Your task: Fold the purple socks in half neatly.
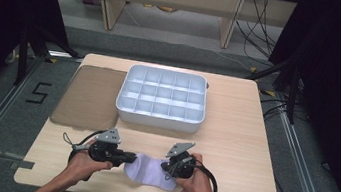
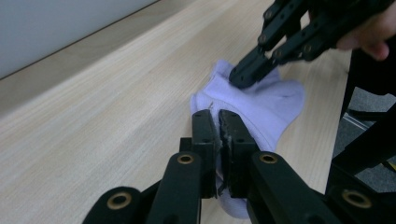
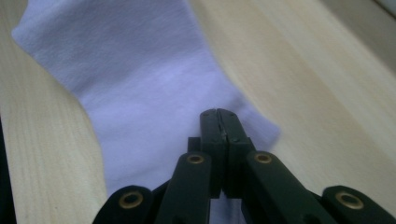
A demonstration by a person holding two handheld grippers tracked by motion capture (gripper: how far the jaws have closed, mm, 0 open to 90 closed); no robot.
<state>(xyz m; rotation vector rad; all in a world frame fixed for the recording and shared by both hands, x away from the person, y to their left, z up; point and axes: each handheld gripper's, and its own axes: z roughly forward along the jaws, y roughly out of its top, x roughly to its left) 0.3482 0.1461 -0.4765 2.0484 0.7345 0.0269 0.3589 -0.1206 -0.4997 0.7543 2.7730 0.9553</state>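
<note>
The pale lilac cloth sock (image 1: 151, 172) lies flat on the light wooden table (image 1: 233, 135) close to its near edge, with bare board to the right and between it and the white plastic divided tray (image 1: 162, 99) farther back; a brown flat mat (image 1: 90, 96) covers the far left. The sock looks soft, smooth and slightly rumpled. The left gripper (image 2: 219, 122) is clenched on its left end, and the right gripper (image 3: 219, 122) is clenched on its right edge.
</note>
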